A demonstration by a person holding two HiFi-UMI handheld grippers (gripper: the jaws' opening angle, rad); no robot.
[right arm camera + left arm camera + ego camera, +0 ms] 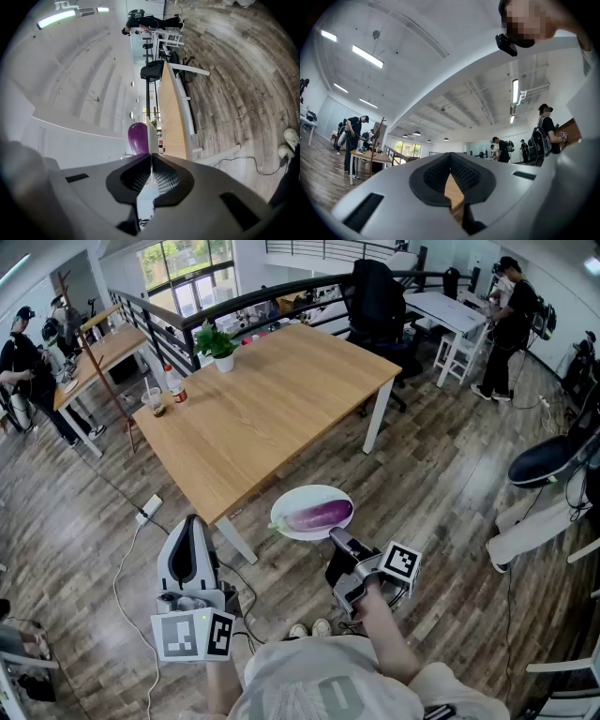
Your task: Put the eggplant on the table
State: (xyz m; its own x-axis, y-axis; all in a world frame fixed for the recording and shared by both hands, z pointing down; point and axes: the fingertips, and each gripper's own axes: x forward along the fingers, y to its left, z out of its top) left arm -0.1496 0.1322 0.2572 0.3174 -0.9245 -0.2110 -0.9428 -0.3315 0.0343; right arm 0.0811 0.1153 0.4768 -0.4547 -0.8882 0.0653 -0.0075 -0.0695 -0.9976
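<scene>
A purple eggplant (319, 515) lies on a white plate (287, 527) that hangs in the air just off the near corner of the wooden table (272, 390). My right gripper (336, 538) is shut on the plate's near rim. In the right gripper view the plate (152, 136) shows edge-on between the closed pads of the right gripper (151, 168), with the eggplant (138, 138) to its left and the table (173, 117) beyond. My left gripper (191, 526) hangs low at the left, jaws together and holding nothing. In its own view, the left gripper (451, 161) points towards the table (454, 192).
On the table's far left side stand a potted plant (218, 345), a bottle (175, 385) and a cup (156, 401). A black office chair (377, 306) stands behind the table. A power strip (150, 510) and cable lie on the floor. People stand at the far left and right.
</scene>
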